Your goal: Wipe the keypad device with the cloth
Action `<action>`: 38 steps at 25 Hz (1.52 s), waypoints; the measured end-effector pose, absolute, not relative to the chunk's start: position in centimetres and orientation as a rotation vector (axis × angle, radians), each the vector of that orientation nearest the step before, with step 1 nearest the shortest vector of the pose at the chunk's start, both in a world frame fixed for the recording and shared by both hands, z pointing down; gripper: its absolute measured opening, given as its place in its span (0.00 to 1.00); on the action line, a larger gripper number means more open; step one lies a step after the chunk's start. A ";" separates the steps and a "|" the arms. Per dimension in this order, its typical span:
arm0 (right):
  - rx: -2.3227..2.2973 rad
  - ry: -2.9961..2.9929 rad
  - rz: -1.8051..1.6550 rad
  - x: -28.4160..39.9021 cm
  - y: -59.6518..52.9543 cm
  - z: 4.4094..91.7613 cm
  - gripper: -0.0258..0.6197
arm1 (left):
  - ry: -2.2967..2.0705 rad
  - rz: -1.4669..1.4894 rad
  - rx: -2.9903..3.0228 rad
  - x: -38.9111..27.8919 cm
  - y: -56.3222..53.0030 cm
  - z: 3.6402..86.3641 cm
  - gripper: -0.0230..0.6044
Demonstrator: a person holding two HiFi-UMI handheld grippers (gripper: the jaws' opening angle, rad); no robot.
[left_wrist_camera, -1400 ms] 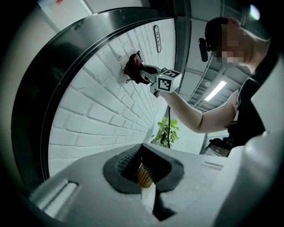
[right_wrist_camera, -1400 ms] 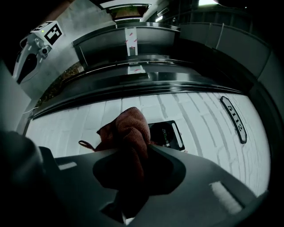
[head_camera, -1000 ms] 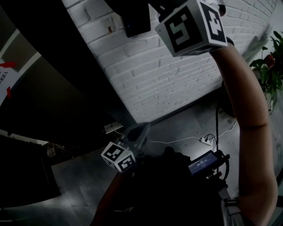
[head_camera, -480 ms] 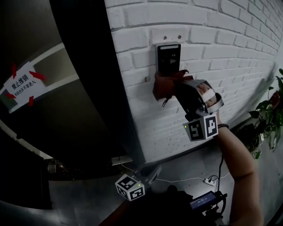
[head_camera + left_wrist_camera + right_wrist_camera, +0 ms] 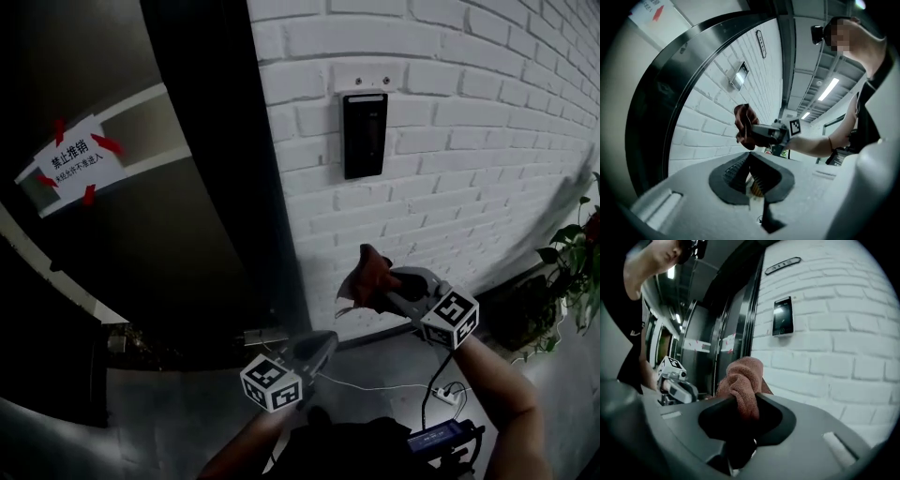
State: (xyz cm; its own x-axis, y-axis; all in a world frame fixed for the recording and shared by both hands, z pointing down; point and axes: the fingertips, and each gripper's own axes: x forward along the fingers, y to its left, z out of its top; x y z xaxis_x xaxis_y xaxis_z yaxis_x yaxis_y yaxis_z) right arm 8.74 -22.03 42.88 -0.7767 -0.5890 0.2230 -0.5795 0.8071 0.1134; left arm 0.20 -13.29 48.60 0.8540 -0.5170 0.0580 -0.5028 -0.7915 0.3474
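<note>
While the cloth (image 5: pixel 363 272) is clamped between the closed jaws of the right gripper (image 5: pixel 382 284), it is held below the keypad device (image 5: pixel 365 134) and well apart from it, so that no contact is made between the two. The keypad device is mounted upright on the white brick wall (image 5: pixel 469 187), a little to the right of a dark door frame (image 5: pixel 211 187). In the right gripper view the reddish-brown cloth is shown bunched and folded over, with one fold pinched between the jaws and the rest standing up above them. The left gripper (image 5: pixel 317 349) is held lower and further left, close to the person's body, and its jaws are shown in the left gripper view to be brought together with nothing between them. A paper sign (image 5: pixel 73 161) fixed with strips of red tape is seen on the dark panel left of the door frame. A plant (image 5: pixel 574 258) is seen at the right edge by the foot of the wall, and a white power strip (image 5: pixel 448 397) with its cable lies on the floor beneath the right forearm.
</note>
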 end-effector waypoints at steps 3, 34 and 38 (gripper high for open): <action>0.835 -2.803 0.117 10.4 -18.2 47.6 0.18 | -0.808 -0.036 2.654 1.4 -11.7 49.3 0.04; 0.846 -3.038 0.555 15.6 2.6 57.7 0.18 | -0.843 -0.023 2.576 4.3 3.8 55.6 0.04; 0.846 -3.069 0.551 12.9 3.3 56.9 0.18 | -0.851 -0.034 2.570 3.2 3.9 55.6 0.04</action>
